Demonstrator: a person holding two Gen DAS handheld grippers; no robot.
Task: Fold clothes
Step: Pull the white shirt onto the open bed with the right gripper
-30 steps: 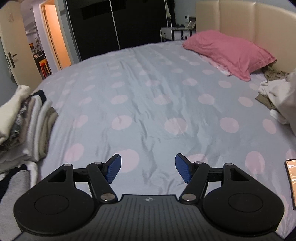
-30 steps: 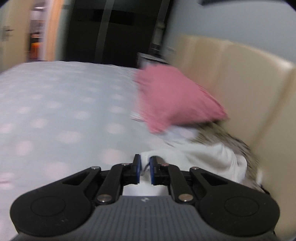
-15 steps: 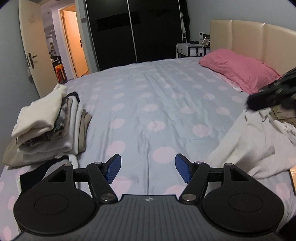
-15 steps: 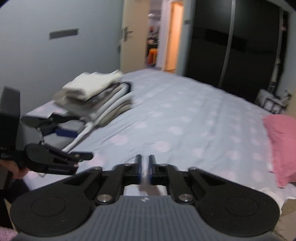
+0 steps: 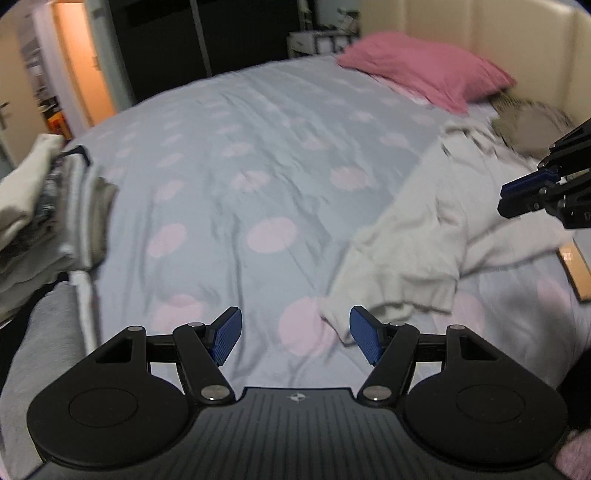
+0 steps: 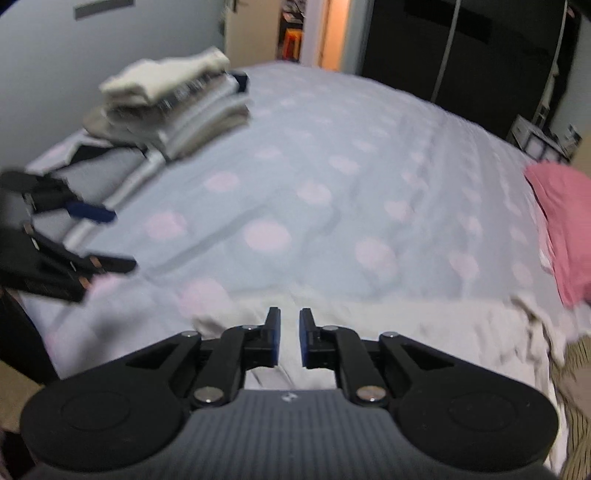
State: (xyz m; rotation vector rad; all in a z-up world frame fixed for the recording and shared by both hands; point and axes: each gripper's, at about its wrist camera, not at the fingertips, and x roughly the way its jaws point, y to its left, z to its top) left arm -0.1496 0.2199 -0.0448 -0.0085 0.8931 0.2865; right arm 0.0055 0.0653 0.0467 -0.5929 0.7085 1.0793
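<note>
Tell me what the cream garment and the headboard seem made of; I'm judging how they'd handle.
Cream garment: soft matte knit, probably cotton, going by its limp folds. Headboard: smooth beige padding in panels, likely leather or imitation, with a slight sheen.

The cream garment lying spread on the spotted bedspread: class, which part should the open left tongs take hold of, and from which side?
Probably the near corner of the cream garment, the loose hem end that lies just ahead of the left tongs. Come in from the bed's near edge, low over the bedspread: that corner lies flat and thin, with nothing on top, so one pad can slide beneath it.
</note>
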